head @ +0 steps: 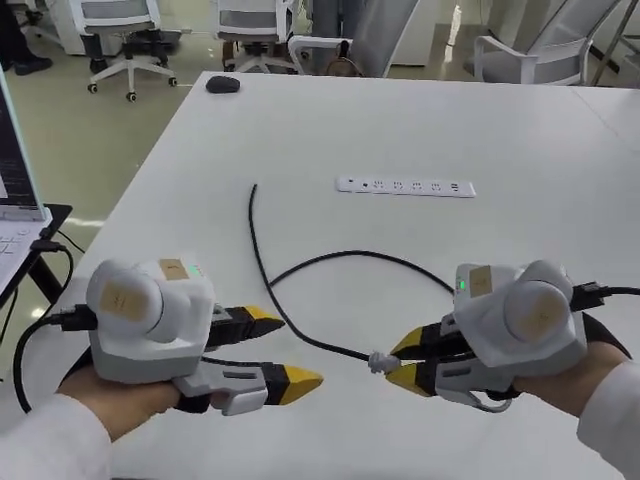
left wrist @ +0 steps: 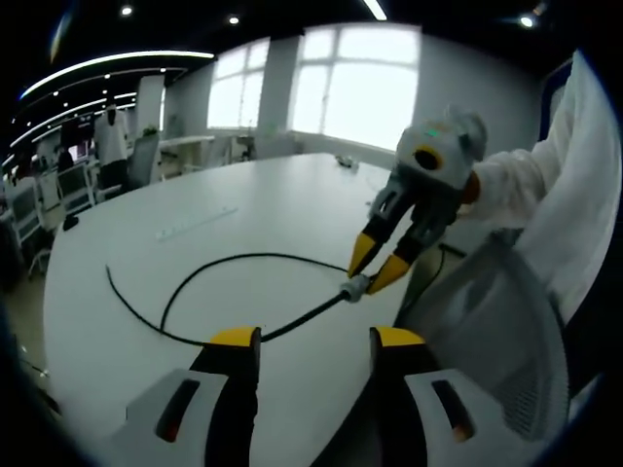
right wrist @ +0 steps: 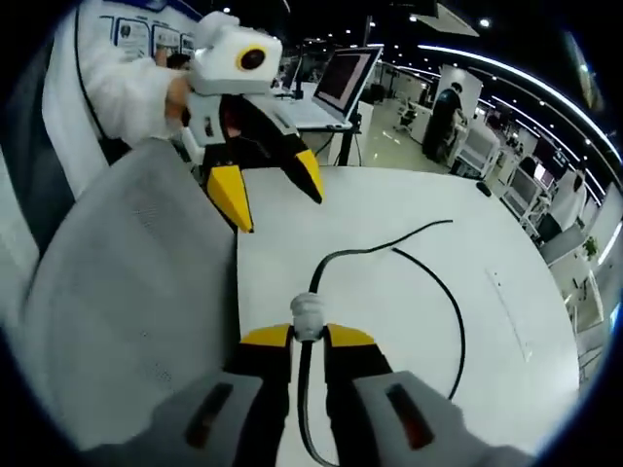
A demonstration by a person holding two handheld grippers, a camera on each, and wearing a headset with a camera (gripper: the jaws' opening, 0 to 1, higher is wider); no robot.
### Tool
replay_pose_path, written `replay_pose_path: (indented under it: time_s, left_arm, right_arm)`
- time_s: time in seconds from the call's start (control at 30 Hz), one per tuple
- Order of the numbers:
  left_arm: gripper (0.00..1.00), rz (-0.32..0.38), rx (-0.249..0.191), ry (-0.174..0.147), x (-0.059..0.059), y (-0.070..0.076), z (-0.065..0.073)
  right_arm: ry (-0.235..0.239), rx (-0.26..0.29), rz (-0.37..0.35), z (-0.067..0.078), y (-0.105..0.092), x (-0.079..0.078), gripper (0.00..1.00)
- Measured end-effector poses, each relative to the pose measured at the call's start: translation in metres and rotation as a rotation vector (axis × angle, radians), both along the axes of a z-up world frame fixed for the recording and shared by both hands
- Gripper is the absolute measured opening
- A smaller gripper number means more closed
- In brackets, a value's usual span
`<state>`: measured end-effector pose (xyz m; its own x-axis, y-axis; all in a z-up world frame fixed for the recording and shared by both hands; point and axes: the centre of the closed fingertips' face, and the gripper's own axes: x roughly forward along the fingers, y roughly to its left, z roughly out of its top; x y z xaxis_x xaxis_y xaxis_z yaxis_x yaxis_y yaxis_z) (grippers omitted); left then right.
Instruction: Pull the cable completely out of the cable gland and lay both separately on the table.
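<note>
running through the cable gland, the cable — pinched by right tongs.

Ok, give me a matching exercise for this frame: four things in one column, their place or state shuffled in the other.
Things:
1. left gripper
2. right gripper
3. power strip
4. mouse

Place or state:
A. near the far edge of the table
B. shut on the cable, with the cable gland at its tips
C. open, holding nothing
D. flat on the table, beyond the cable's loop

Pairs: 1-C, 2-B, 3-D, 4-A.
</note>
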<state>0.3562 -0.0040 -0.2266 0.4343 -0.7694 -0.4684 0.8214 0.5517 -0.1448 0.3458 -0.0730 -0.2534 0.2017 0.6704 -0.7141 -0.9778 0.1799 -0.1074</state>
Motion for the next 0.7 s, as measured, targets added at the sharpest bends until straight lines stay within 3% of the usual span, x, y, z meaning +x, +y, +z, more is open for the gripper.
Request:
replay_pose_path:
  time_s: [0.07, 0.23, 0.37, 0.5, 0.7]
  left_arm:
    - [0.42, -0.015, -0.019, -0.002, 0.001, -0.005, 0.004]
    - [0.38, -0.141, -0.051, -0.035, -0.007, -0.024, 0.013]
    - [0.36, -0.199, -0.093, -0.039, -0.011, -0.033, 0.020]
    - [0.31, -0.231, -0.186, -0.042, -0.014, -0.041, 0.036]
    - [0.26, -0.315, -0.220, -0.095, -0.023, -0.047, 0.050]
  right_arm:
    - [-0.018, 0.008, 0.025, 0.009, 0.003, -0.003, 0.10]
    - [-0.055, 0.026, 0.066, 0.028, 0.008, -0.008, 0.10]
    - [-0.076, 0.059, 0.086, 0.045, 0.011, -0.010, 0.10]
    - [-0.100, 0.088, 0.111, 0.058, 0.015, -0.016, 0.10]
    - [-0.124, 0.120, 0.155, 0.072, 0.018, -0.021, 0.10]
